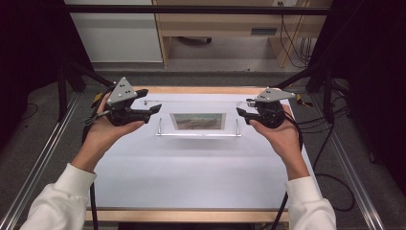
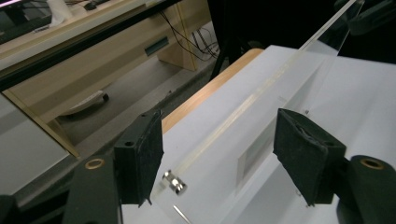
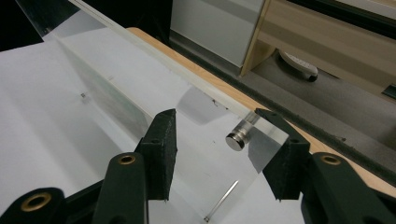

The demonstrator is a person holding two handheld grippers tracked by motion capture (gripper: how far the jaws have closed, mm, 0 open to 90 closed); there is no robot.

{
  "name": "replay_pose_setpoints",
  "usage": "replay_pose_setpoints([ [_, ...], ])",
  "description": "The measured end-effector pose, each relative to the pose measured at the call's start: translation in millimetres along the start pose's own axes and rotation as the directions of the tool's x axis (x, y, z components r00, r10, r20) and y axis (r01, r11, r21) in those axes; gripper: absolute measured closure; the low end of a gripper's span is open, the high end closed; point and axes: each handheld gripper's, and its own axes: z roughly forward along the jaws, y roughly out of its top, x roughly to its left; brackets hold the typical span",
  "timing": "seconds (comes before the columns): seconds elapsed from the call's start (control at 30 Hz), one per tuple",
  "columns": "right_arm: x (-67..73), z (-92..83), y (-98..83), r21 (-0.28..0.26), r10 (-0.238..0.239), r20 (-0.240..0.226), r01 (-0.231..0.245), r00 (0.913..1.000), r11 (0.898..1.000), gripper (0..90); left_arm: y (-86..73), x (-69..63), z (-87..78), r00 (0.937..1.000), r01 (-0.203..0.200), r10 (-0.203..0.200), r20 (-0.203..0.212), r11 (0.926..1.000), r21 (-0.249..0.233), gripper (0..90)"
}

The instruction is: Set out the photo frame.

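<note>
1. Acrylic frame (image 1: 198,122) with photo (image 1: 198,120) upright mid-tabletop (image 1: 191,177), between both claws.
2. Left claw (image 1: 154,109): open, pads astride frame's left end near its metal stud (image 2: 174,181), no contact.
3. Right claw (image 1: 242,113): jaws either side of frame's right end; grip cannot be told.

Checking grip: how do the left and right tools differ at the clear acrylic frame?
The left tool has jaws wide, off the clear acrylic frame; the right tool has one pad at its corner, contact unclear. The left tool sits at its left end, the right tool at its right. Both straddle it.
</note>
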Motion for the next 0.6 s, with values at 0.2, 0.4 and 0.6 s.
replay_pose_setpoints([
  [0.2, -8.6, 7.8, 4.8, 0.001, 0.012, -0.003, -0.012, 0.9999, 1.0, 50.0, -20.7, 4.4, -8.7, 0.9966, 0.08, -0.079, -0.024, 0.9967, 0.013, 20.5],
  [0.4, -17.8, 16.2, 7.1, -0.012, 0.04, -0.005, -0.04, 0.9992, 0.999, 49.9, -46.0, 6.0, -12.6, 0.9901, 0.139, -0.138, -0.026, 0.99, 0.026, 19.5],
  [0.6, -25.7, 24.3, 8.5, -0.026, 0.067, -0.009, -0.067, 0.9977, 0.997, 49.8, -69.2, 4.2, -13.7, 0.9841, 0.175, -0.174, -0.038, 0.9838, 0.038, 19.5],
])
